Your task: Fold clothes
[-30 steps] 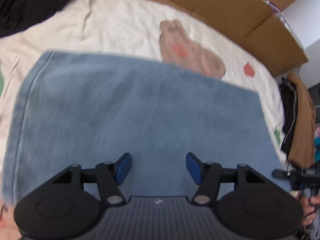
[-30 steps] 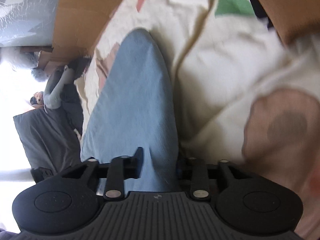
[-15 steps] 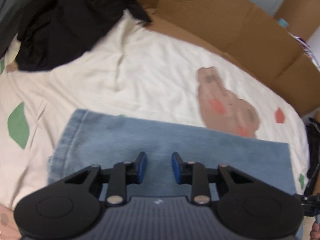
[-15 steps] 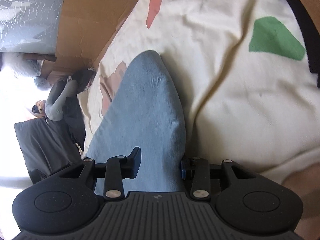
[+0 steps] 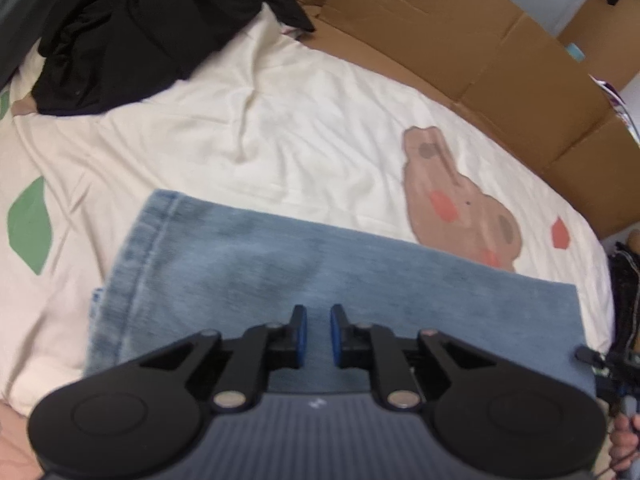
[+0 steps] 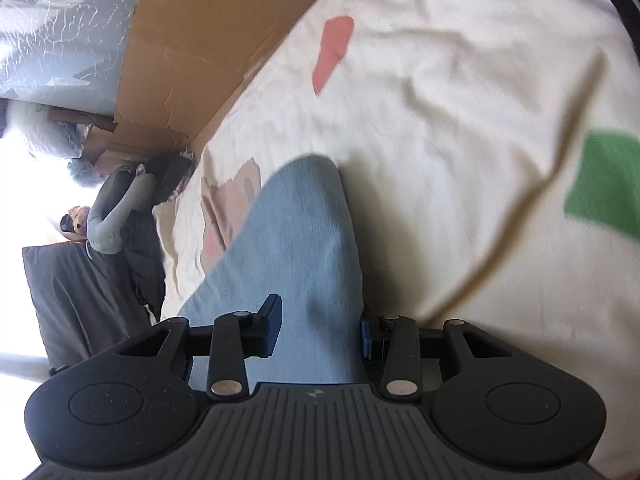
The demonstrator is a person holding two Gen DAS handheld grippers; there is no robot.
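Note:
Light blue jeans (image 5: 280,264) lie folded across a cream bedsheet (image 5: 280,128) printed with a brown bear and coloured patches. My left gripper (image 5: 316,330) points down over the near edge of the jeans. Its jaws are closing, and a narrow gap with denim showing in it still separates the blue pads (image 5: 299,332). My right gripper (image 6: 320,328) is shut on a raised fold of the jeans (image 6: 304,240), the denim filling the space between its pads. Part of that gripper and a hand (image 5: 626,440) show at the right edge of the left wrist view.
A heap of black clothes (image 5: 132,28) lies on the sheet at the far left. Brown cardboard (image 5: 460,40) walls the far side of the bed, and shows again in the right wrist view (image 6: 192,40). Dark and grey things (image 6: 80,292) are piled beyond the bed's end.
The left jaws have narrowed from wide apart to a small gap, and that gripper drew back so more sheet and the black clothes show. The right gripper slid along the sheet, still holding the fold.

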